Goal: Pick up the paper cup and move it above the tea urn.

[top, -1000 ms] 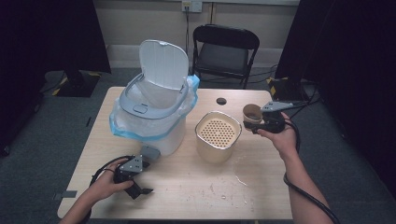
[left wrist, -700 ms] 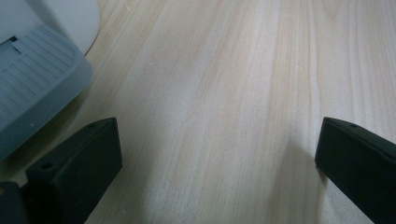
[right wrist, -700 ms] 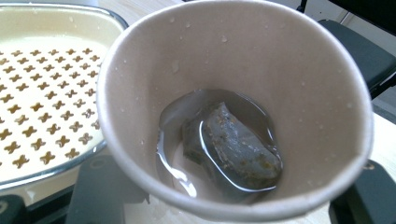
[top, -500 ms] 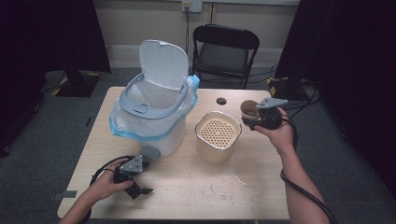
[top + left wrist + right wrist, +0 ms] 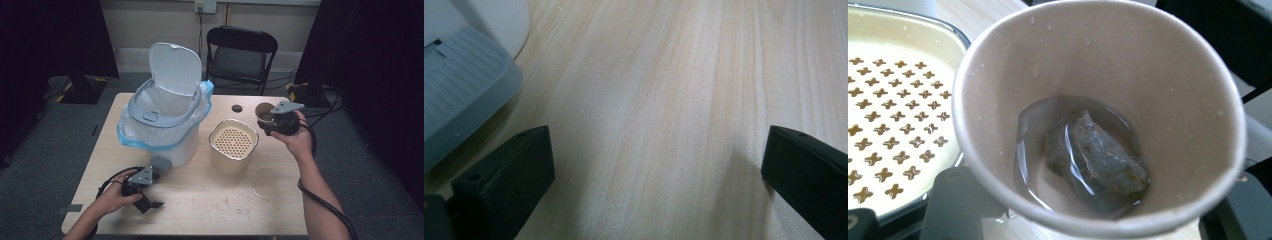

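Observation:
A paper cup (image 5: 263, 112) hangs above the table's right side, just right of a cream container (image 5: 216, 152) with a perforated top (image 5: 893, 100). My right gripper (image 5: 266, 119) is shut on the cup, one jaw on each side of its wall (image 5: 1098, 65). Inside lie a wet tea bag (image 5: 1095, 160) and a little liquid. My left gripper (image 5: 157, 190) rests on the table at the front left, open, with bare wood (image 5: 656, 165) between its jaws. It sits beside the grey pedal (image 5: 459, 95) of a white bin (image 5: 165, 120).
The bin stands at the left with its lid raised and a blue liner around its rim. A black chair (image 5: 240, 55) stands behind the table. Small crumbs or drops (image 5: 240, 200) lie on the wood near the front. A dark hole (image 5: 237, 108) marks the tabletop's far side.
The right hand has shifted slightly left and up with the cup, turning at the wrist. The left hand has kept still.

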Action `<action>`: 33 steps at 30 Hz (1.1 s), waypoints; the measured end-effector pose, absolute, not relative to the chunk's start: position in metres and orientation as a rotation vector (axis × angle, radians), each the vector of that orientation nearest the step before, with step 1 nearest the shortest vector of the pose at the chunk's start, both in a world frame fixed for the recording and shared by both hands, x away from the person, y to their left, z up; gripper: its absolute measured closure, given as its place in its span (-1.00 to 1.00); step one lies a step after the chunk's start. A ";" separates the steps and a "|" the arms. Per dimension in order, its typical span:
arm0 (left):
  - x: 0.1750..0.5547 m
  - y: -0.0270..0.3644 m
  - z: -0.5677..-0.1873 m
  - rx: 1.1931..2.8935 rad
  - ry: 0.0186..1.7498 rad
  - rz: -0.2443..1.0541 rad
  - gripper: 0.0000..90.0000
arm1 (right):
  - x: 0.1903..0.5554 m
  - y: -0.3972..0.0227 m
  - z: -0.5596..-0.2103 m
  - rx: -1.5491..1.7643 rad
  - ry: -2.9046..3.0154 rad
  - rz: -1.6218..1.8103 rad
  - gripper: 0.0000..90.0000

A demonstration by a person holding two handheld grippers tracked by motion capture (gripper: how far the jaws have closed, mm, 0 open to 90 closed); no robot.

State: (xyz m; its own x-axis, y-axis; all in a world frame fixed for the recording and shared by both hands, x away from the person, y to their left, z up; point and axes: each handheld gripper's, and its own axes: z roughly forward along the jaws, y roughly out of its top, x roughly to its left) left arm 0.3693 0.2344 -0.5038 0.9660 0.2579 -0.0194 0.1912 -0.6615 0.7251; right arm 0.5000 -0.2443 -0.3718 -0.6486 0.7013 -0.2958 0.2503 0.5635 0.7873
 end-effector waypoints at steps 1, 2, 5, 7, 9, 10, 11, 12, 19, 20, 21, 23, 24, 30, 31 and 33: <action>0.369 0.234 -0.504 2.311 0.313 0.107 -1.00 | 0.500 -0.243 -0.371 0.753 2.194 0.977 -0.19; 0.369 0.234 -0.504 2.311 0.313 0.107 -1.00 | 0.500 -0.242 -0.370 0.745 2.188 0.975 -0.19; 0.369 0.234 -0.504 2.311 0.312 0.107 -1.00 | 0.502 -0.241 -0.370 0.736 2.183 0.997 -0.19; 0.369 0.234 -0.504 2.312 0.312 0.108 -1.00 | 0.503 -0.240 -0.371 0.732 2.185 1.001 -0.19; 0.369 0.234 -0.504 2.311 0.312 0.107 -1.00 | 0.505 -0.239 -0.372 0.726 2.188 0.995 -0.19; 0.369 0.234 -0.504 2.311 0.313 0.107 -1.00 | 0.505 -0.238 -0.372 0.724 2.188 0.996 -0.19; 0.369 0.234 -0.504 2.312 0.313 0.106 -1.00 | 0.506 -0.238 -0.372 0.721 2.184 0.999 -0.19; 0.369 0.235 -0.504 2.312 0.311 0.107 -1.00 | 0.507 -0.238 -0.373 0.721 2.181 1.000 -0.19; 0.370 0.235 -0.504 2.311 0.309 0.106 -1.00 | 0.508 -0.233 -0.369 0.691 2.169 0.985 -0.19; 0.370 0.235 -0.504 2.311 0.309 0.106 -1.00 | 0.508 -0.233 -0.368 0.679 2.163 0.976 -0.18; 0.369 0.235 -0.504 2.311 0.310 0.106 -1.00 | 0.508 -0.232 -0.368 0.673 2.156 0.973 -0.18; 0.370 0.235 -0.504 2.311 0.309 0.106 -1.00 | 0.508 -0.231 -0.367 0.660 2.149 0.961 -0.18; 0.370 0.235 -0.504 2.311 0.309 0.105 -1.00 | 0.509 -0.231 -0.366 0.651 2.149 0.955 -0.18; 0.370 0.235 -0.504 2.311 0.308 0.105 -1.00 | 0.509 -0.228 -0.366 0.611 2.144 0.956 -0.18; 0.370 0.235 -0.504 2.311 0.308 0.105 -1.00 | 0.509 -0.226 -0.365 0.586 2.155 0.940 -0.18; 0.370 0.235 -0.504 2.312 0.309 0.104 -1.00 | 0.509 -0.224 -0.364 0.564 2.158 0.923 -0.18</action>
